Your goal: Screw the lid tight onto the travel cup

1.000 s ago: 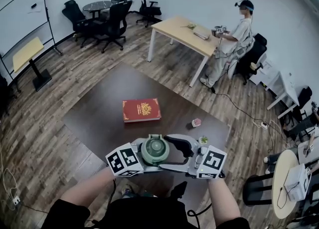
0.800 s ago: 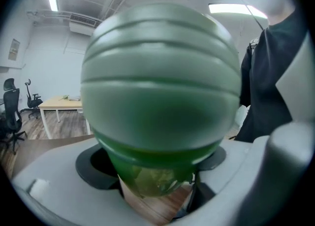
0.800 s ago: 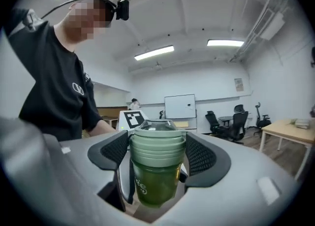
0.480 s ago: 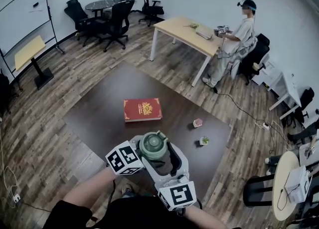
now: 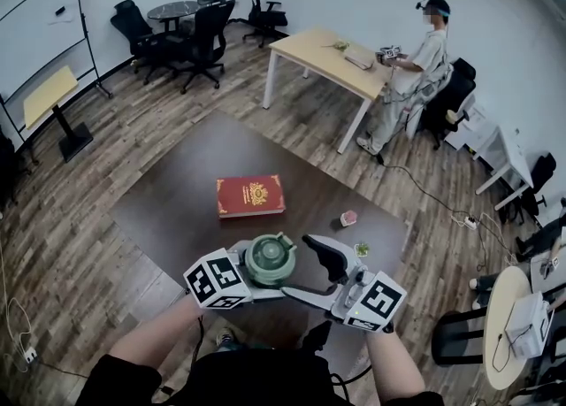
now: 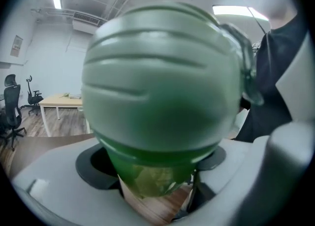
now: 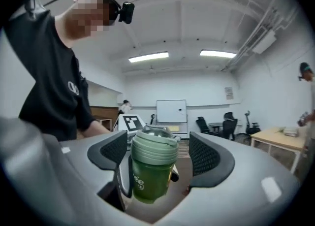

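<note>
Grey plastic jaws of our left gripper (image 6: 156,198) were pinching the green travel cup (image 7: 147,183) by its body, and we held it upright over the near part of the dark brown table (image 5: 168,210). The paler green lid (image 7: 154,151) sat on top of the cup. Our right gripper (image 7: 162,163) was spread, with the lid between its two black pads (image 7: 209,157); the right-side pad was clearly apart from it. Further on the table lay a red book (image 5: 251,195), a small pink object (image 5: 348,218) and a tiny potted plant (image 5: 361,248). Behind, a person (image 5: 416,68) sat at a light wooden desk (image 5: 318,55).
</note>
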`<action>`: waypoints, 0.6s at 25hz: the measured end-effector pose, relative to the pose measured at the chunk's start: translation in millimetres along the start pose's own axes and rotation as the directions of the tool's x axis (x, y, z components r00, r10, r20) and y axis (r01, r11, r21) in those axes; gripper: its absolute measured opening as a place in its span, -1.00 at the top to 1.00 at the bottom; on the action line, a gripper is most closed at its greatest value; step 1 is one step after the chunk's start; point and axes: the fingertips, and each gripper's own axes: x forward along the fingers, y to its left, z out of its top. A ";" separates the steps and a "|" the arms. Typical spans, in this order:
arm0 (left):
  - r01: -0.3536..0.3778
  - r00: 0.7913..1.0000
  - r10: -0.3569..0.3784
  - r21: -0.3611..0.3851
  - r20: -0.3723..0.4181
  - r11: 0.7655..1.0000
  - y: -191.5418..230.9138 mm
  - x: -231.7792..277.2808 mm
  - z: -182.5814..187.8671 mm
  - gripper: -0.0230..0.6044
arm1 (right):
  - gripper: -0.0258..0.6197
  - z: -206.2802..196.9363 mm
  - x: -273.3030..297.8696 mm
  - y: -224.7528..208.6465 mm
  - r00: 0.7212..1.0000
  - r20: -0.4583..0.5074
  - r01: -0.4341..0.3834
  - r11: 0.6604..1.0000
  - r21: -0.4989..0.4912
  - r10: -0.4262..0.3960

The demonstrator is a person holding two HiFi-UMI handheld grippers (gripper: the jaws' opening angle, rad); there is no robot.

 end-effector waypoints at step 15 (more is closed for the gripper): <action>-0.068 0.998 0.068 0.004 0.009 0.998 10.2 1.0 2.4 -0.38 | -0.22 -8.2 24.6 -0.6 0.958 -0.021 0.287 0.956 0.067 -0.286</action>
